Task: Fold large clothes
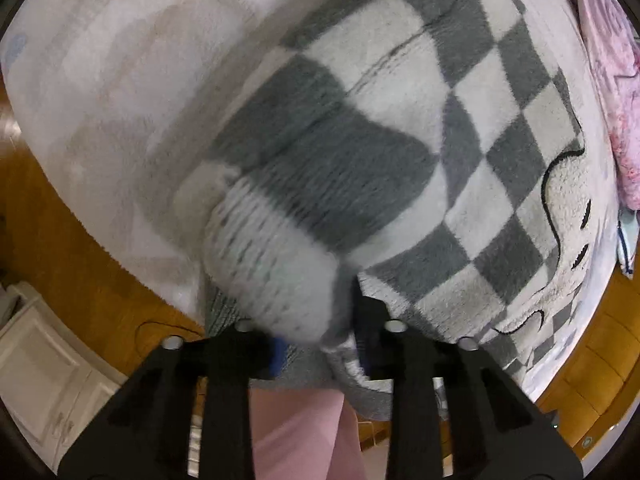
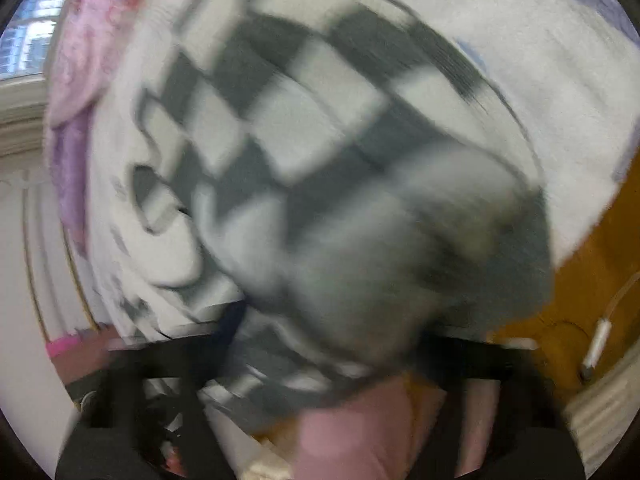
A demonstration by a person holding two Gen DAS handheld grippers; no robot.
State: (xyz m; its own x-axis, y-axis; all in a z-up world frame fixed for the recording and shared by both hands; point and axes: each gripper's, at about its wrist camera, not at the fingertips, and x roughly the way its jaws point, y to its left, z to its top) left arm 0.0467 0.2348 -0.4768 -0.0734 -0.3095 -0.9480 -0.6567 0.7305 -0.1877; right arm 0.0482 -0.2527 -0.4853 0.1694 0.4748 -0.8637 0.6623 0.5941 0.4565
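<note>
Two claws on one checkered fleece garment [image 1: 380,128], spread on a white plush bed cover [image 1: 120,80]. Fold looks partway: I've got a ribbed cuff/sleeve end [image 1: 272,264] lifted over the body, rest still flat, so more folds to go imo. Left claw [image 1: 316,344] low at the near edge, fingers pinching the cuff fabric. Right claw [image 2: 320,360] too blurred; can't tell its opening, though cloth bunches right at it.

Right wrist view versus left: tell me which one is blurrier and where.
Right wrist view: heavy motion smear over the whole checkered garment and the right gripper. Left wrist view: sharper; only the ribbed cuff near the left gripper is streaked; fisheye bends the edges.
</note>
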